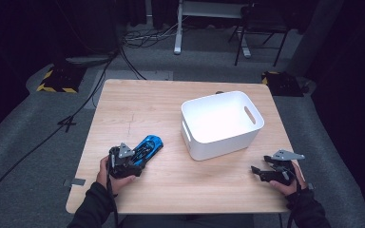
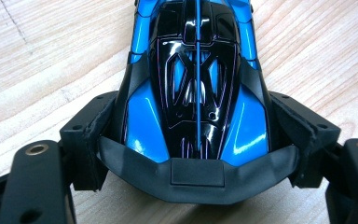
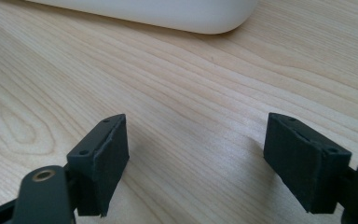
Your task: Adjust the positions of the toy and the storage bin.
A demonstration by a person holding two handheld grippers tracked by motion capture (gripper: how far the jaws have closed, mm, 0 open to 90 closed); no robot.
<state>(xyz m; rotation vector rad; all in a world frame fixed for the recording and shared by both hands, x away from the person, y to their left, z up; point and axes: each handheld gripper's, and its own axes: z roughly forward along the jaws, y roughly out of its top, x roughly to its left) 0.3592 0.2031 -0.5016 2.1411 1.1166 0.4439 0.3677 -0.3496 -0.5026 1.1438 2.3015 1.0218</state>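
A blue and black toy car (image 1: pixel 148 149) lies on the wooden table (image 1: pixel 171 190) at the left, nose toward the back right. My left gripper (image 1: pixel 132 164) is shut on its rear end; in the left gripper view both pads (image 2: pixel 89 140) press the sides of the toy car (image 2: pixel 196 88) by its rear wing. A white bin (image 1: pixel 221 123) with handle slots stands right of centre, with nothing visible inside. My right gripper (image 1: pixel 258 172) rests near the table's front right, open, with bare wood between its jaws (image 3: pixel 196 158).
The white bin's lower edge (image 3: pixel 168 14) lies just ahead of the right gripper. Off the table's far side are cables, a chair and a desk leg on the grey floor. Bare wood lies between car and bin.
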